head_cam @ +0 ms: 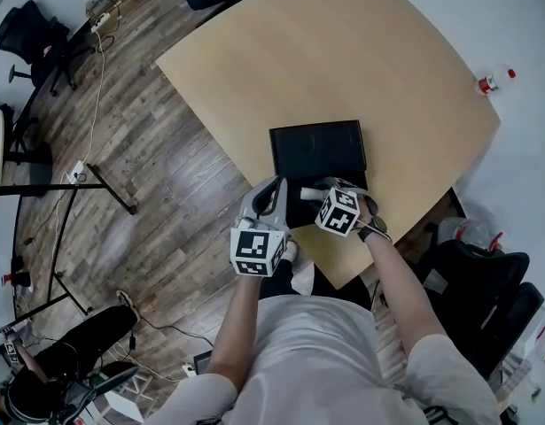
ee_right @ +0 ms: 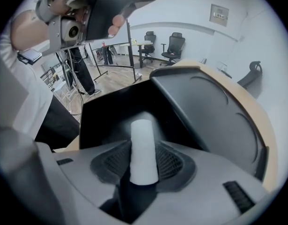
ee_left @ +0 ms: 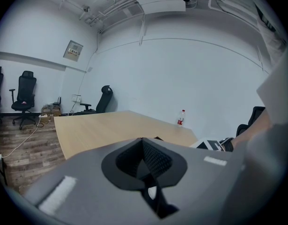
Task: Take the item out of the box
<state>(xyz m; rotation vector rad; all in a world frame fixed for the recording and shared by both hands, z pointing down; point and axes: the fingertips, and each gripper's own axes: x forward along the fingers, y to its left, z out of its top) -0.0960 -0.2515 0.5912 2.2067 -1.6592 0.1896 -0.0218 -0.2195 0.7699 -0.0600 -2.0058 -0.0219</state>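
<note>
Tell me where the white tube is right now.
In the right gripper view the white tube sits between the jaws of the right gripper, over the black box near the table's near edge.

I'm looking at a light wood worktop (head_cam: 343, 60): black box (head_cam: 316, 149) lying open near my edge, small red-labelled bottle (head_cam: 489, 83) standing well apart at the far right corner.

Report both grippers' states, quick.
Left gripper: closed, nothing between its jaws.
Right gripper: closed on the white cylinder.
</note>
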